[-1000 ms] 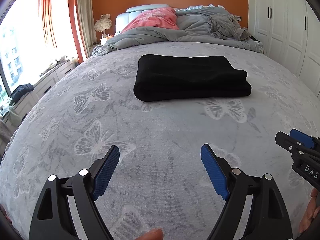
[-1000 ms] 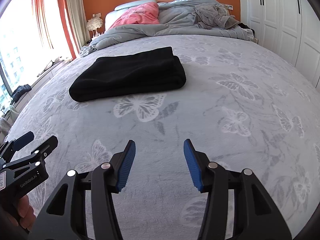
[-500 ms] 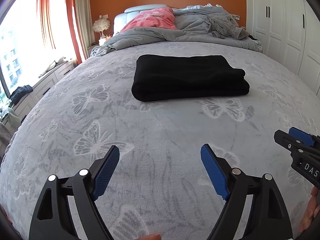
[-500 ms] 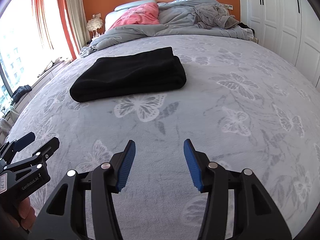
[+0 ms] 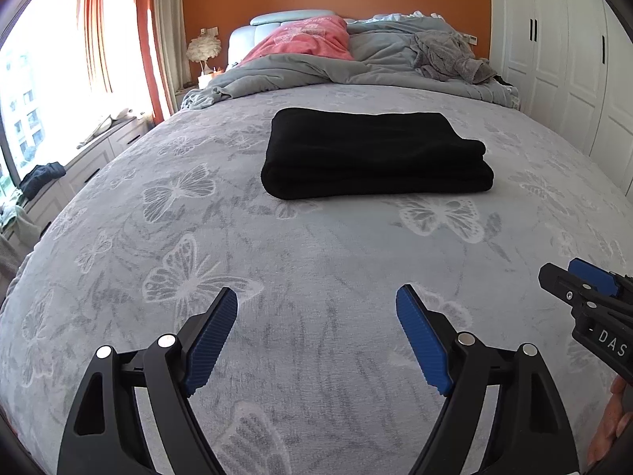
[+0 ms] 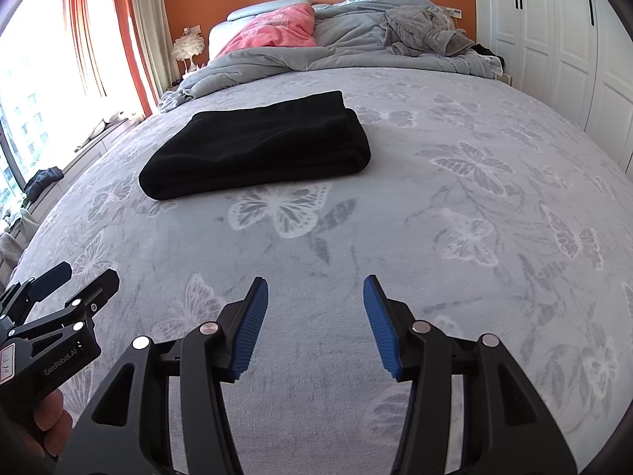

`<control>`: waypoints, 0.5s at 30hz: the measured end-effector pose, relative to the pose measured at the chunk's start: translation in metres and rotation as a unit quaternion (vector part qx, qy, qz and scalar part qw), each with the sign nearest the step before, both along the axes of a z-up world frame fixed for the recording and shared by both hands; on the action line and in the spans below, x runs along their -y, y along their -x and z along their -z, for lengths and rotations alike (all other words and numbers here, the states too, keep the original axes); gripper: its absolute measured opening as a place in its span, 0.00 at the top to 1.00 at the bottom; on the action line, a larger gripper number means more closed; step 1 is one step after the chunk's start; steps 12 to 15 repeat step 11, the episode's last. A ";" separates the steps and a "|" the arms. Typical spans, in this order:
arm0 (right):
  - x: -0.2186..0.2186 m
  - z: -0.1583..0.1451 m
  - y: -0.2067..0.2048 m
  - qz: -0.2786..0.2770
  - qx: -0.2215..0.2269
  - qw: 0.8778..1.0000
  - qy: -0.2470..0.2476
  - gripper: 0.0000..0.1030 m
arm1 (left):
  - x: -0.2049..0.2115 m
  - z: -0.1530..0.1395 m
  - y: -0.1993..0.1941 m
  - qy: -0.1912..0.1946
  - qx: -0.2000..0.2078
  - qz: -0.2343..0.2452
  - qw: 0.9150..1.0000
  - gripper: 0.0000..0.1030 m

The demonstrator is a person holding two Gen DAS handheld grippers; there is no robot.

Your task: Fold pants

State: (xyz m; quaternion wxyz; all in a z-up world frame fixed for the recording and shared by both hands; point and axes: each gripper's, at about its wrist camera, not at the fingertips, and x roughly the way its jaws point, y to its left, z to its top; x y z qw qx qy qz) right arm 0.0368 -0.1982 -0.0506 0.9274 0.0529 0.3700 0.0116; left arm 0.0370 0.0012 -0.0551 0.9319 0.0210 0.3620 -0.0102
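Note:
Black pants [image 5: 372,154] lie folded into a thick rectangle in the middle of the bed; the right wrist view shows the same bundle [image 6: 257,146] up and to the left. My left gripper [image 5: 316,308] hangs open over bare blanket, well short of the pants, nothing between its blue pads. My right gripper [image 6: 315,297] is also open and empty, its jaws narrower. The left wrist view catches the right gripper's tip [image 5: 585,289] at its right edge, and the left gripper [image 6: 59,289] shows at the left of the right wrist view.
A grey butterfly-print blanket [image 5: 316,245] covers the bed. A rumpled grey duvet [image 5: 387,63] and a pink pillow [image 5: 304,39] pile up at the headboard. White wardrobe doors [image 5: 561,51] line the right side. A window with orange curtains [image 5: 146,39] and a low cabinet stand left.

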 end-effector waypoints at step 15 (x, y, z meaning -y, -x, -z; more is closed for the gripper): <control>0.005 0.002 0.001 0.005 0.000 1.000 -0.002 0.45 | -0.001 0.001 -0.002 -0.011 -0.003 -0.005 1.000 0.30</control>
